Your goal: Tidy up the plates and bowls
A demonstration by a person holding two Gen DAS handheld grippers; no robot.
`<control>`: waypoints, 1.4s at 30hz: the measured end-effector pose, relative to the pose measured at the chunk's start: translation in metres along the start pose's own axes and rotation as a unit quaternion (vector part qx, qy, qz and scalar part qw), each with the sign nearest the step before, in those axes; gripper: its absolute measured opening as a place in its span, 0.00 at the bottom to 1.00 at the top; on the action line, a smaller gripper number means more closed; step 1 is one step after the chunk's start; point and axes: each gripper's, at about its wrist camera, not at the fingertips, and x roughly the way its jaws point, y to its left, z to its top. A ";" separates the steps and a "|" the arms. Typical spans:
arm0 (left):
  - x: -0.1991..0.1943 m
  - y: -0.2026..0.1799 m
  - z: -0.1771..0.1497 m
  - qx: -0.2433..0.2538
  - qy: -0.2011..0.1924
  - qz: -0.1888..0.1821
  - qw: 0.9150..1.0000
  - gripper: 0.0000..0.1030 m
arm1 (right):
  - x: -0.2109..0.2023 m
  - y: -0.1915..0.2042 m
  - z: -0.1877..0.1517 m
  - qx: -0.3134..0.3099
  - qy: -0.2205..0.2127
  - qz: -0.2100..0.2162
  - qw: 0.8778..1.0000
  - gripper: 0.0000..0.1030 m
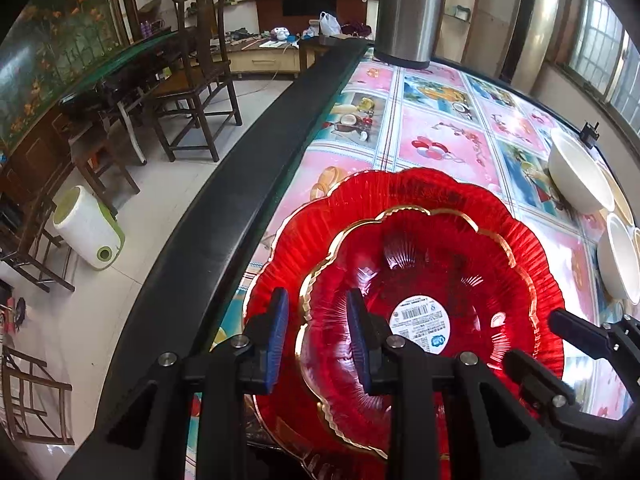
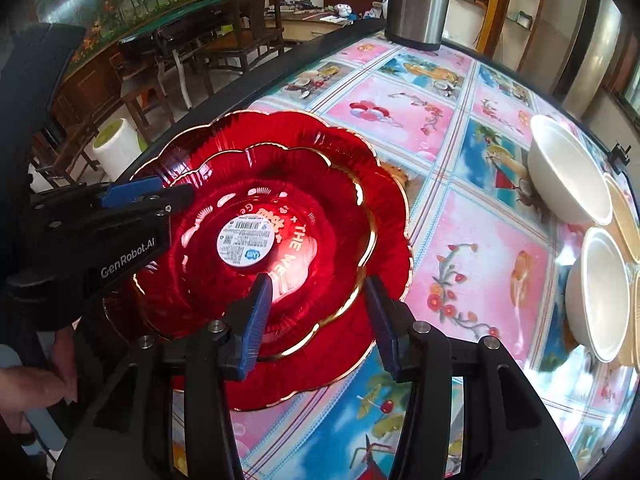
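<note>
Our left tongs [image 1: 318, 322] pinched the small red dish's [image 1: 420, 280] rim. Our right tongs [image 2: 318, 304] stood spread, straddling its opposite rim above the large dish [image 2: 384, 184].

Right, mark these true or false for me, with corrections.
1. The smaller red plate sits on the larger red plate. True.
2. A round white sticker is at the smaller red plate's centre. True.
3. The white bowls are stacked on the red plates. False: they sit on the table, off to the right, apart from the plates.
4. The right gripper is clamped on a white bowl. False: its jaws stand open at the near rims of the red plates.
5. A steel flask stands at the table's far end. True.
</note>
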 end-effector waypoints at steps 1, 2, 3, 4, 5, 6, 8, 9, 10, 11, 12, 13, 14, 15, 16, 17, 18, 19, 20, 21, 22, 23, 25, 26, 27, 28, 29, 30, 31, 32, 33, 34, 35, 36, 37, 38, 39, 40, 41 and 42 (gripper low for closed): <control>-0.002 0.001 0.000 -0.003 -0.002 -0.001 1.000 0.31 | -0.004 -0.002 -0.001 0.005 -0.006 -0.001 1.000 0.47; -0.003 0.001 0.001 -0.006 -0.004 -0.001 1.000 0.37 | -0.008 -0.005 -0.002 0.010 -0.010 0.004 1.000 0.47; -0.007 0.002 0.001 -0.011 -0.008 -0.006 1.000 0.43 | -0.010 -0.007 -0.002 0.014 -0.012 0.011 1.000 0.47; -0.010 0.002 0.001 -0.014 -0.012 -0.009 1.000 0.47 | -0.014 -0.010 -0.003 0.019 -0.015 0.019 1.000 0.47; -0.013 0.000 0.002 -0.015 -0.017 -0.007 1.000 0.54 | -0.017 -0.012 -0.005 0.023 -0.019 0.018 0.999 0.47; -0.018 -0.004 0.001 -0.013 -0.026 -0.003 1.000 0.61 | -0.020 -0.014 -0.006 0.025 -0.023 0.015 0.999 0.47; -0.027 -0.011 0.001 -0.005 -0.041 0.010 0.999 0.68 | -0.025 -0.019 -0.010 0.032 -0.030 0.022 0.999 0.47; -0.032 -0.016 0.000 -0.001 -0.049 0.014 0.999 0.69 | -0.028 -0.022 -0.012 0.039 -0.032 0.028 0.998 0.47; -0.036 -0.020 0.000 0.002 -0.055 0.017 0.998 0.69 | -0.030 -0.025 -0.015 0.045 -0.035 0.032 0.998 0.47; -0.040 -0.023 0.000 0.002 -0.058 0.018 0.998 0.69 | -0.034 -0.028 -0.018 0.049 -0.038 0.034 0.998 0.47; -0.045 -0.027 -0.001 0.002 -0.063 0.016 0.998 0.70 | -0.037 -0.031 -0.021 0.052 -0.041 0.034 0.997 0.47; -0.049 -0.030 -0.002 0.000 -0.068 0.012 0.998 0.70 | -0.043 -0.036 -0.024 0.059 -0.047 0.033 0.997 0.47; -0.054 -0.035 -0.004 -0.004 -0.074 0.008 0.997 0.72 | -0.048 -0.040 -0.028 0.066 -0.053 0.034 0.996 0.47; -0.057 -0.038 -0.006 -0.007 -0.078 0.005 0.997 0.76 | -0.053 -0.045 -0.031 0.073 -0.060 0.036 0.995 0.47; -0.061 -0.043 -0.007 -0.009 -0.082 0.001 0.997 0.77 | -0.059 -0.051 -0.035 0.081 -0.065 0.036 0.994 0.47; -0.065 -0.048 -0.009 -0.009 -0.088 -0.004 0.996 0.77 | -0.065 -0.056 -0.039 0.088 -0.070 0.035 0.993 0.47; -0.069 -0.054 -0.012 -0.008 -0.095 -0.010 0.995 0.77 | -0.071 -0.062 -0.043 0.095 -0.076 0.034 0.992 0.47; -0.072 -0.061 -0.014 -0.005 -0.100 -0.013 0.995 0.77 | -0.077 -0.070 -0.049 0.103 -0.083 0.031 0.991 0.48; -0.076 -0.069 -0.017 0.000 -0.105 -0.015 0.994 0.77 | -0.083 -0.077 -0.054 0.112 -0.088 0.026 0.989 0.50; -0.078 -0.077 -0.019 0.004 -0.108 -0.016 0.994 0.77 | -0.088 -0.084 -0.058 0.120 -0.092 0.023 0.988 0.55; -0.080 -0.085 -0.021 0.009 -0.110 -0.020 0.994 0.77 | -0.094 -0.094 -0.065 0.132 -0.098 0.020 0.986 0.57; -0.081 -0.093 -0.023 0.013 -0.110 -0.024 0.994 0.77 | -0.099 -0.103 -0.071 0.145 -0.103 0.018 0.984 0.57; -0.082 -0.109 -0.027 0.023 -0.108 -0.037 0.993 0.77 | -0.107 -0.120 -0.083 0.167 -0.106 0.015 0.980 0.57; -0.082 -0.116 -0.029 0.027 -0.107 -0.042 0.993 0.77 | -0.110 -0.129 -0.089 0.177 -0.106 0.012 0.978 0.57; -0.083 -0.125 -0.032 0.032 -0.106 -0.047 0.993 0.77 | -0.113 -0.136 -0.093 0.185 -0.107 0.009 0.977 0.57; -0.083 -0.132 -0.034 0.037 -0.105 -0.051 0.992 0.77 | -0.117 -0.144 -0.098 0.192 -0.109 0.004 0.975 0.57; -0.083 -0.140 -0.035 0.041 -0.104 -0.056 0.992 0.77 | -0.120 -0.152 -0.103 0.199 -0.109 -0.002 0.974 0.57; -0.082 -0.148 -0.036 0.047 -0.101 -0.060 0.992 0.77 | -0.123 -0.160 -0.108 0.206 -0.109 -0.006 0.972 0.57; -0.082 -0.155 -0.037 0.050 -0.099 -0.063 0.992 0.77 | -0.125 -0.167 -0.113 0.213 -0.110 -0.010 0.971 0.57; -0.082 -0.162 -0.038 0.053 -0.097 -0.067 0.992 0.77 | -0.127 -0.173 -0.118 0.219 -0.111 -0.014 0.969 0.57; -0.082 -0.170 -0.040 0.057 -0.096 -0.071 0.991 0.77 | -0.129 -0.180 -0.123 0.226 -0.111 -0.017 0.968 0.57; -0.081 -0.177 -0.041 0.062 -0.094 -0.074 0.991 0.77 | -0.130 -0.187 -0.127 0.233 -0.111 -0.020 0.966 0.57; -0.081 -0.184 -0.042 0.067 -0.091 -0.077 0.991 0.77 | -0.132 -0.194 -0.133 0.241 -0.110 -0.023 0.964 0.57; -0.080 -0.190 -0.044 0.072 -0.090 -0.080 0.990 0.77 | -0.132 -0.200 -0.137 0.248 -0.109 -0.025 0.962 0.57; -0.080 -0.196 -0.045 0.076 -0.088 -0.082 0.990 0.77 | -0.132 -0.206 -0.141 0.256 -0.109 -0.026 0.960 0.57; -0.080 -0.201 -0.046 0.081 -0.087 -0.084 0.989 0.77 | -0.133 -0.213 -0.146 0.263 -0.108 -0.028 0.958 0.57; -0.080 -0.207 -0.047 0.086 -0.086 -0.085 0.989 0.77 | -0.134 -0.219 -0.150 0.269 -0.107 -0.029 0.957 0.57; -0.079 -0.211 -0.048 0.089 -0.085 -0.085 0.989 0.77 | -0.134 -0.224 -0.153 0.275 -0.107 -0.031 0.955 0.57; -0.079 -0.215 -0.049 0.091 -0.085 -0.086 0.988 0.77 | -0.135 -0.229 -0.156 0.281 -0.107 -0.033 0.953 0.57; -0.078 -0.219 -0.050 0.093 -0.085 -0.087 0.988 0.77 | -0.135 -0.232 -0.159 0.286 -0.107 -0.035 0.952 0.57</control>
